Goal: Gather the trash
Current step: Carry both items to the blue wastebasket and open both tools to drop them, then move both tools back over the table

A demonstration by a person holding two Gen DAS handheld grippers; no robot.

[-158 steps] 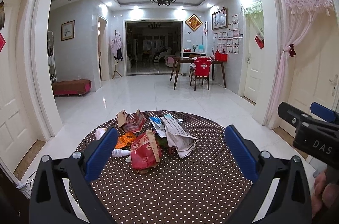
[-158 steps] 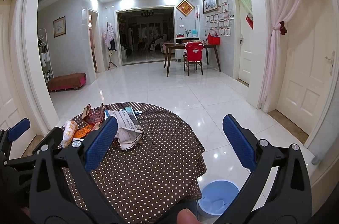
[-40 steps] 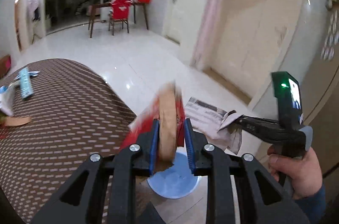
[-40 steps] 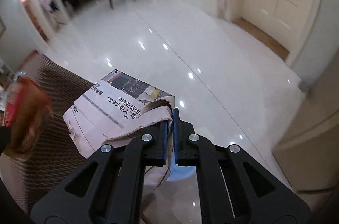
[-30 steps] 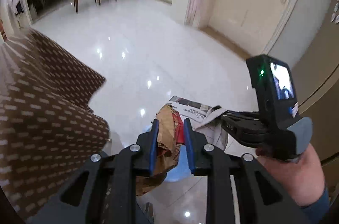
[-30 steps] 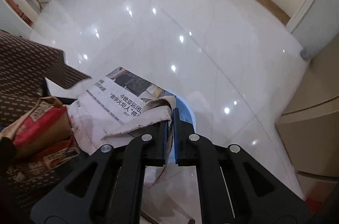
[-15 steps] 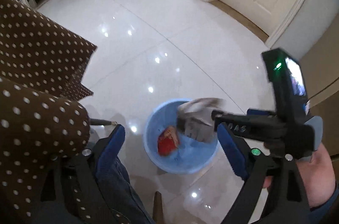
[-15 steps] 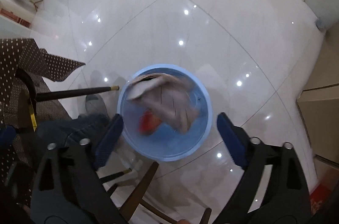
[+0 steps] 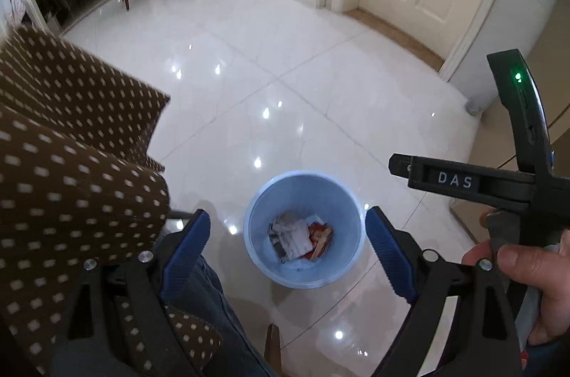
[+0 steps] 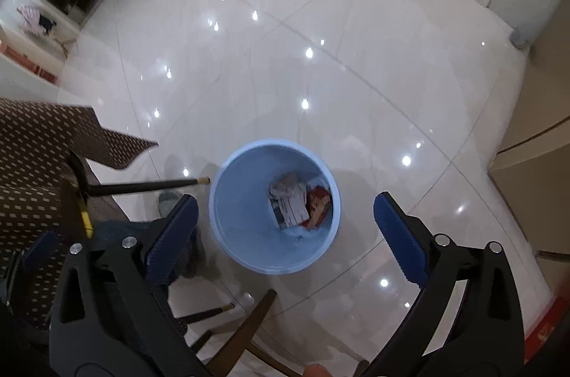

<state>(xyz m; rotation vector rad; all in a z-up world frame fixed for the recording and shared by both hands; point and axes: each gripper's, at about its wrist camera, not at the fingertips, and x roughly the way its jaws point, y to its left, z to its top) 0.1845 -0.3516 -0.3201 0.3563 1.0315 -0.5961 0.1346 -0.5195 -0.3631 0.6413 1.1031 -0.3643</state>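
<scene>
**Trash dropped in the blue bin, both claws empty**

Trash lies at the bottom of the blue bin (image 9: 302, 227): crumpled newspaper (image 9: 290, 234) touching a red wrapper (image 9: 320, 239). Both look light, soft and easy to crush, best pinched at a fold. The left gripper (image 9: 286, 239) hangs wide open above, holding nothing. The right gripper (image 10: 285, 223) is opening, nothing between its jaws. The spotted tablecloth (image 9: 71, 163) hangs near on the left; a chair leg (image 10: 149, 186) nearly reaches the rim; glossy floor (image 9: 285, 56) beyond is open.
</scene>
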